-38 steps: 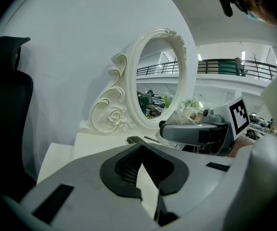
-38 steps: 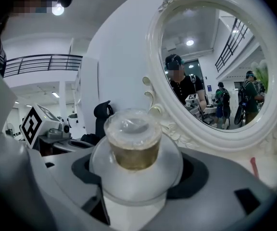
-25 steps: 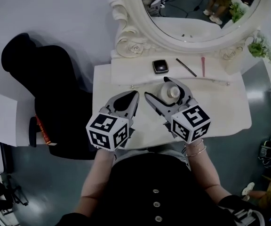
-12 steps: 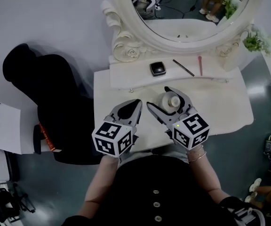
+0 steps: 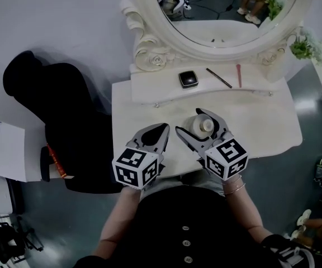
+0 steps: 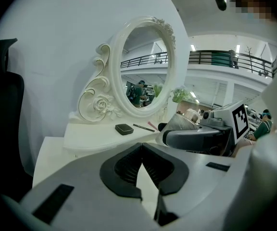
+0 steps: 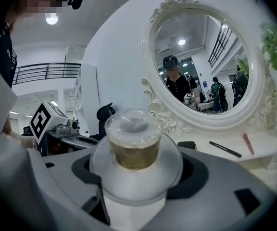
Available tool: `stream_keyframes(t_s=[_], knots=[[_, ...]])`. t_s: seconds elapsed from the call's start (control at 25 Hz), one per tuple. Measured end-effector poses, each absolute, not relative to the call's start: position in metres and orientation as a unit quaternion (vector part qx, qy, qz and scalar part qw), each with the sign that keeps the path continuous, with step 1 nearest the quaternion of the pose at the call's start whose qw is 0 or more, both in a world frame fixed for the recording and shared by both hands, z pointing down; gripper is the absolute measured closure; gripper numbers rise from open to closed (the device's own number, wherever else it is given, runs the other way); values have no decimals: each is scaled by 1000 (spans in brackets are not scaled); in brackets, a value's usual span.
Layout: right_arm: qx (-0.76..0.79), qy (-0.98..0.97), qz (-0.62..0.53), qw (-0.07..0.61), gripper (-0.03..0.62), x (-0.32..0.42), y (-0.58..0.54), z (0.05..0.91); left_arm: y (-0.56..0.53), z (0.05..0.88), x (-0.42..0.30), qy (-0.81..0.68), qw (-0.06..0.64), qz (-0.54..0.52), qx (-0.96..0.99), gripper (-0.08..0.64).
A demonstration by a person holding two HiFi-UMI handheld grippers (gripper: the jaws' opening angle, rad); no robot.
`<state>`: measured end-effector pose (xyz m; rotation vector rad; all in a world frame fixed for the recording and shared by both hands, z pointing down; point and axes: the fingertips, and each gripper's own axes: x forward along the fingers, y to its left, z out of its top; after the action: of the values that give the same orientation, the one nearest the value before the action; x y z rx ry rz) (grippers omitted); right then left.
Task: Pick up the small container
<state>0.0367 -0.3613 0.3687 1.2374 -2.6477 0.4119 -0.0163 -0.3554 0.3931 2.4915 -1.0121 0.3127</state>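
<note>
The small container (image 5: pixel 205 125) is a round frosted white jar with a clear lid and an amber neck. My right gripper (image 5: pixel 193 123) is shut on it over the white vanity table (image 5: pixel 261 127). In the right gripper view the container (image 7: pixel 132 146) fills the space between the jaws of the right gripper (image 7: pixel 138 171). Whether it rests on the table I cannot tell. My left gripper (image 5: pixel 156 134) hovers just to its left, shut and holding nothing. In its own view the left gripper (image 6: pixel 141 148) has its tips together, and the right gripper (image 6: pixel 201 137) shows beside it.
On the raised shelf at the back lie a black compact (image 5: pixel 189 79), a black pencil (image 5: pixel 219 78) and a pink stick (image 5: pixel 239 75). An ornate oval mirror (image 5: pixel 144 43) stands behind. A black chair (image 5: pixel 66 110) is at the table's left. A small plant (image 5: pixel 302 49) is at far right.
Both grippers have drawn slightly toward the table's near edge. The right gripper still holds the container; the left stays shut.
</note>
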Motion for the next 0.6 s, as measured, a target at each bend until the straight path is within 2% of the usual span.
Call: stream_keyframes(t_s=[0.6], knots=[[417, -890, 156, 95, 250, 39, -354, 378, -350, 399, -12, -351, 227, 112, 902, 548]])
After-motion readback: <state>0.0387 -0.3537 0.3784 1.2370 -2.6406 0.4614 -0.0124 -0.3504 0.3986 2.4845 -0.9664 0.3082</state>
